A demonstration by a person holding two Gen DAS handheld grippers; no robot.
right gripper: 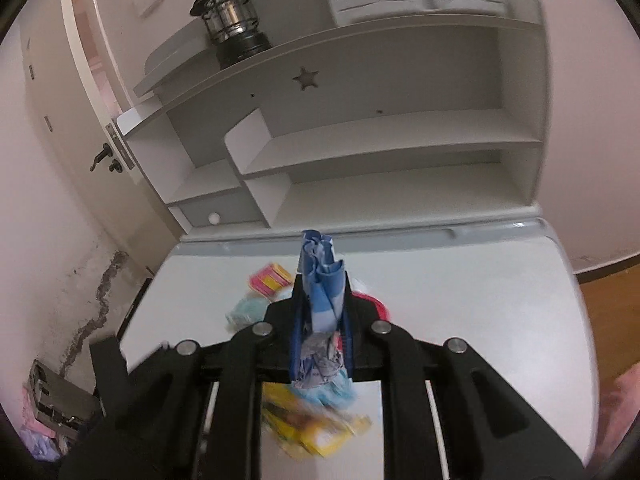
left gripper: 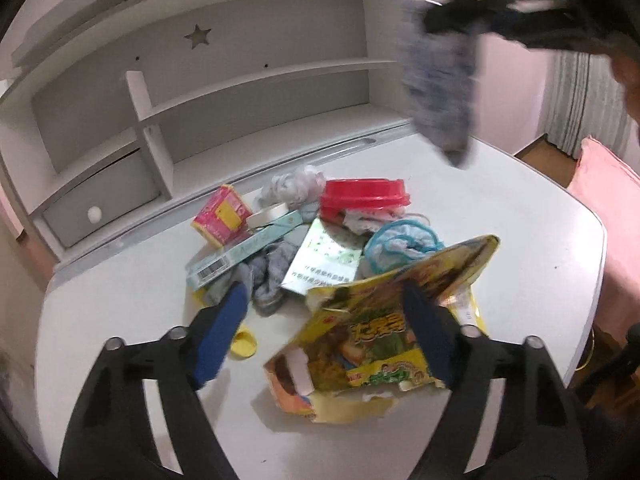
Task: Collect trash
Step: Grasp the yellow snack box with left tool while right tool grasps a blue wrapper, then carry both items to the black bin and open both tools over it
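White bench [left gripper: 520,216] under a shelf unit [left gripper: 224,64] carries the trash in one loose heap [left gripper: 304,236]: cartons, crumpled paper, a red lid, blue string. Left tongs [left gripper: 320,344] hang low at the heap's near edge, spread, straddling a torn yellow wrapper [left gripper: 360,344]; its far flap stands up, so the pads can likely close on it. Right tongs [right gripper: 320,320] are pressed together on a crumpled blue-and-white wrapper [right gripper: 320,288], held above the bench, probably to carry it clear while the other hand picks.
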